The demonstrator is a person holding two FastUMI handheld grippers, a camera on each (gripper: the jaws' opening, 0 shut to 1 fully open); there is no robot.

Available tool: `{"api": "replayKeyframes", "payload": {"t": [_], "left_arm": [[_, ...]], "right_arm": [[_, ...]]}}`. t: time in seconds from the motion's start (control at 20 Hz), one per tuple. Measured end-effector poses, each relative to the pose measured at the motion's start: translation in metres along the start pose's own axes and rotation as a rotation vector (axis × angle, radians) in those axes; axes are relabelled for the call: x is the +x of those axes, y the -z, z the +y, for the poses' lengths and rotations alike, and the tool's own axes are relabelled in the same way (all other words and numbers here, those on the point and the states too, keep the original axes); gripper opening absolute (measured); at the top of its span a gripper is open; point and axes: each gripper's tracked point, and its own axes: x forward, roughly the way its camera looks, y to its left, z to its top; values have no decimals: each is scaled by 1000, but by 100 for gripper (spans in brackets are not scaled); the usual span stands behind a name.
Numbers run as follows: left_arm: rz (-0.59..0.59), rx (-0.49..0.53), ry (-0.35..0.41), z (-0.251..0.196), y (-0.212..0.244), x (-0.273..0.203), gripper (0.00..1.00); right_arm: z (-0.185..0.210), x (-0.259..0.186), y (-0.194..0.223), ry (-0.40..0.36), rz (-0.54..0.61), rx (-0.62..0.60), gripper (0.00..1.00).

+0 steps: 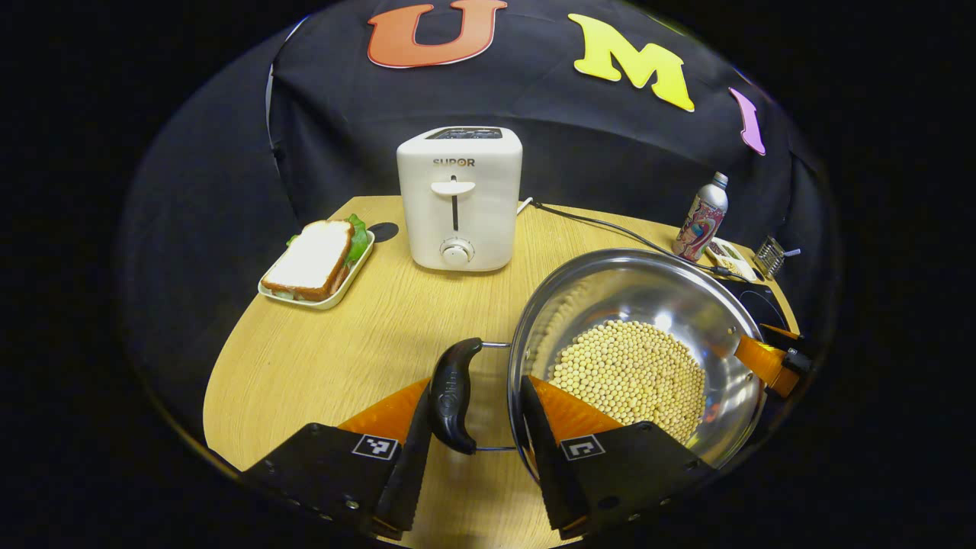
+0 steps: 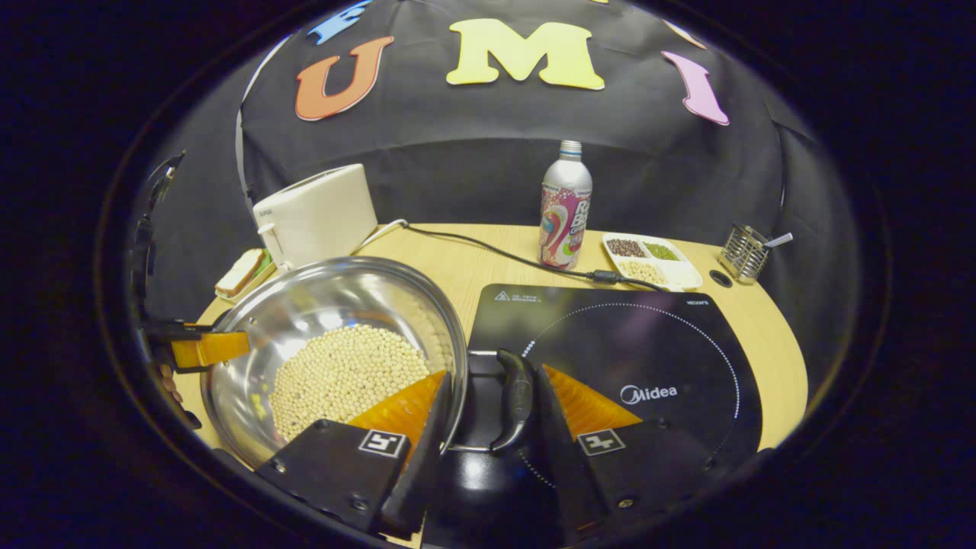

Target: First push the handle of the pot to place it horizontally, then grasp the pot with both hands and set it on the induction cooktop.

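1. Left gripper [image 1: 473, 450], bottom centre of its view, is spread around the pot's left handle [image 1: 454, 396], not clamped.
2. Right gripper [image 2: 488, 442] likewise straddles the right handle [image 2: 515, 400], released.
3. The pot [image 2: 335, 305] of beans sits lower left in the right gripper view, beside the induction cooktop [image 2: 648, 343].

The left gripper [image 1: 473, 450] and right gripper [image 2: 488, 450] both point forward, jaws parted, fingers level.
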Motion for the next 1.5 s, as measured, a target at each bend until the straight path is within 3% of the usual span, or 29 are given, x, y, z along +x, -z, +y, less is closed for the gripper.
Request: {"api": "replayKeyframes", "payload": {"t": [0.05,0.15,0.35,0.85,1.15,1.2,1.5], "left_arm": [[6,11,-8,0,1,-1,62],[1,8,-20,-1,-1,-7,58],[-14,23,-38,2,-8,-23,58],[-92,40,-71,-19,-62,-127,58],[-159,53,-51,-66,-94,-182,58],[-169,62,-47,-72,-97,-186,58],[-184,81,-5,-135,-114,-193,58]], "right_arm": [[0,0,-1,-5,1,-10,64],[1,-3,-1,-20,7,-22,59],[4,-20,-10,-40,-9,-35,53],[-14,-115,-75,-80,-80,-18,55],[-58,-175,-120,-76,-142,-5,53],[-67,-180,-125,-72,-147,-11,56],[-127,-200,-137,-34,-158,-4,53]]}}
